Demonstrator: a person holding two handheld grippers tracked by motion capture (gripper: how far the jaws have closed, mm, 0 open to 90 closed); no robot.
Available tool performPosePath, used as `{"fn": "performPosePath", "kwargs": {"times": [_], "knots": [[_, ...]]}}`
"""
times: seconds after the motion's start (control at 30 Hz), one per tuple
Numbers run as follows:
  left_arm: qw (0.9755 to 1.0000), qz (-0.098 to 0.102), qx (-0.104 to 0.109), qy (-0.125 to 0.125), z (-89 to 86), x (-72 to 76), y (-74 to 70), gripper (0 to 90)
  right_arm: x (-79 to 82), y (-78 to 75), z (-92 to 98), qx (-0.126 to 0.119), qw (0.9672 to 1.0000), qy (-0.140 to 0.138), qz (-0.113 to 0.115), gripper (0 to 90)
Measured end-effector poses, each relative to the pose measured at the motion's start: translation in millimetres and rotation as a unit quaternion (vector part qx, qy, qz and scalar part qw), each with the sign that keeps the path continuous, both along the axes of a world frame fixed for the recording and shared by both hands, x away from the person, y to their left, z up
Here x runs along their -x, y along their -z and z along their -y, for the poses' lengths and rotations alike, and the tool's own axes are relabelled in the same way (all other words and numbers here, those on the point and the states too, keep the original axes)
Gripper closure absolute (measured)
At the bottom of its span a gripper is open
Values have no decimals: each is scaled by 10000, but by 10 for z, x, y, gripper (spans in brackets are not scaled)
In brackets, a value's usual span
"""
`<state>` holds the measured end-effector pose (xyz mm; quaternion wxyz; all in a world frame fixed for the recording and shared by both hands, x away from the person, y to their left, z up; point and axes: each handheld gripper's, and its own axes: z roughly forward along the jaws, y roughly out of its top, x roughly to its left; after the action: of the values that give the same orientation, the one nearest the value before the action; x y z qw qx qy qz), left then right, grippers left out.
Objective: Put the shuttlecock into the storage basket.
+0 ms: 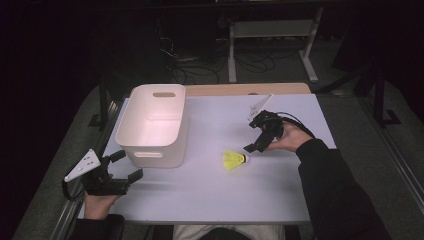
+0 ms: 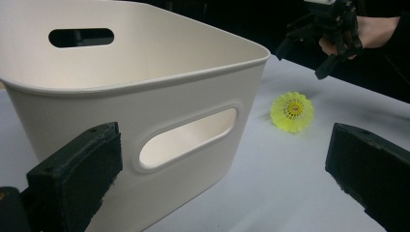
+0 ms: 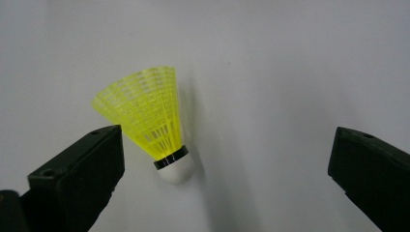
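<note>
A yellow shuttlecock (image 1: 234,160) lay on its side on the pale worktop (image 1: 280,190), its white cork tip toward the person's right and the skirt toward a white bin (image 1: 155,125). The right tool (image 1: 260,137) hovered just beside the cork, jaws spread wide and holding nothing; in the right gripper view the shuttlecock (image 3: 152,128) sat between the two black jaws, nearer the left one, touching neither. The left tool (image 1: 120,172) was held low near the worktop's front left corner, jaws also wide and empty, close to the bin's near wall. The bin stood near the left edge, toward the back, and what showed of its inside was bare. Open surface stretched between bin and shuttlecock, and across the front of the worktop. In the left gripper view the bin's slotted handle (image 2: 188,137) faced the camera, the shuttlecock (image 2: 292,112) beyond it.
</note>
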<state>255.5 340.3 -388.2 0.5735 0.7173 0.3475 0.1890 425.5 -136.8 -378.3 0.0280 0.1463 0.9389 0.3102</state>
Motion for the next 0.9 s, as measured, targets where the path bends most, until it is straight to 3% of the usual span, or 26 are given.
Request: {"fn": "performPosePath", "kwargs": {"times": [0.9], "knots": [[10000, -7, -4, -8, -1, 2, 0, 0, 45, 210, -109, 645, 9966, -495, -95, 10]]}}
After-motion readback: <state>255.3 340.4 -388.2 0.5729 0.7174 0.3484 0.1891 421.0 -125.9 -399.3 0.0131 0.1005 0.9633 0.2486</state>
